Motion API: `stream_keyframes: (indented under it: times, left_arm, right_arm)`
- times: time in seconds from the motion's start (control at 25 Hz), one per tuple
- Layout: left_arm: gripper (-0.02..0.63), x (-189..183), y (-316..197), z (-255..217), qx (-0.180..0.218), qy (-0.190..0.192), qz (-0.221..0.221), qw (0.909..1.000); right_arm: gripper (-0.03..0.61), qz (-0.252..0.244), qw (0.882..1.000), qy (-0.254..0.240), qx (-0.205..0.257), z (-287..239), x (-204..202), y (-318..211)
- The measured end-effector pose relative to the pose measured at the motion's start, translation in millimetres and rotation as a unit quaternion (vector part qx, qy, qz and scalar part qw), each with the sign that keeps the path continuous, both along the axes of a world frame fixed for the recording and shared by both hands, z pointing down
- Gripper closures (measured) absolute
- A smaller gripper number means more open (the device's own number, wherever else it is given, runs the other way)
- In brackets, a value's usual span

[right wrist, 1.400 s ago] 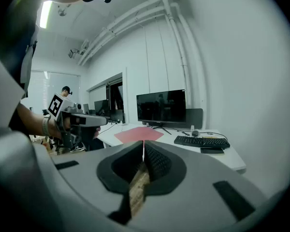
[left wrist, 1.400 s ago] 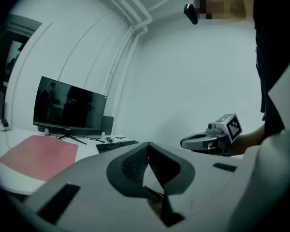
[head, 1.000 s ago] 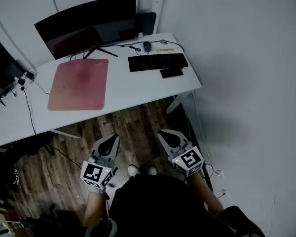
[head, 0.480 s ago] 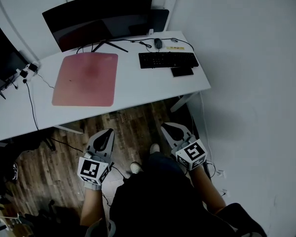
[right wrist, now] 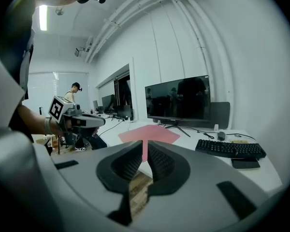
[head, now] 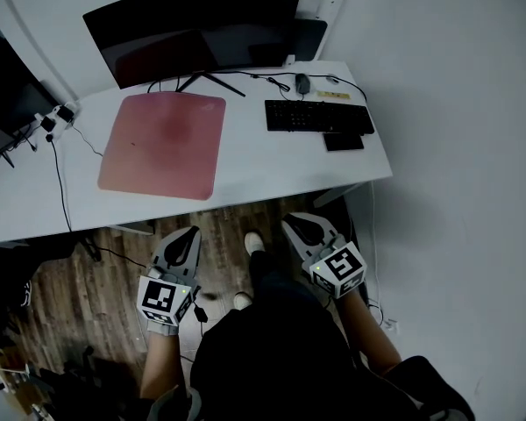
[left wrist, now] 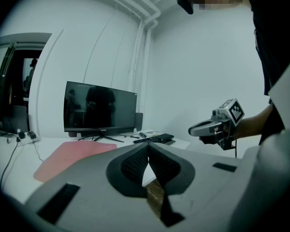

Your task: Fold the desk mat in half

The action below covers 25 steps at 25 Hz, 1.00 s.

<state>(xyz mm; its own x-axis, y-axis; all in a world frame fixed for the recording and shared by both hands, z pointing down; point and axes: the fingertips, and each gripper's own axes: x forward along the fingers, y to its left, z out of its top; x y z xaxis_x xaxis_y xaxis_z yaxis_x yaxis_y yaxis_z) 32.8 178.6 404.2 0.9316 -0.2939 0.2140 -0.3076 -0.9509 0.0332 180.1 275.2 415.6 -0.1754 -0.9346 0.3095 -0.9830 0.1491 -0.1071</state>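
Head view and both gripper views. The pink rectangular desk mat (head: 162, 145) lies flat and unfolded on the left half of the white surface (head: 245, 160), just in front of the stand of the wide black curved monitor (head: 197, 33). To the mat's right, apart from it, sit a black keyboard (head: 318, 117), a dark phone (head: 344, 141) at the keyboard's near edge, and a dark computer mouse (head: 302, 82) behind it. The left hand-held gripper (head: 186, 235) and the right hand-held gripper (head: 294, 224) are held over the brown wooden floor (head: 96, 279), short of the surface's near edge and well apart from the mat. Each points toward the surface, its jaws pressed together with nothing pinched between them. Black cables trail across the surface's left end.
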Motion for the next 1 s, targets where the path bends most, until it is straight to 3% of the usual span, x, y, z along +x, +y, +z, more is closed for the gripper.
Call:
stream_keyframes:
  times: [0.56, 0.8, 1.0]
  left_arm:
    - [0.606, 49, -92, 18, -0.018, -0.040, -0.084, 0.9955]
    - [0.606, 48, -122, 36, -0.034, -0.062, -0.144, 0.9871]
    - [0.603, 35, -139, 57, -0.052, -0.079, -0.198, 0.9756]
  right_arm:
    - [0.555, -0.112, 0.993, -0.015, -0.022, 21, 53, -134]
    - [0.555, -0.192, 0.981, -0.006, -0.033, 33, 53, -184]
    - [0.552, -0.265, 0.963, 0.001, -0.051, 52, 38, -214]
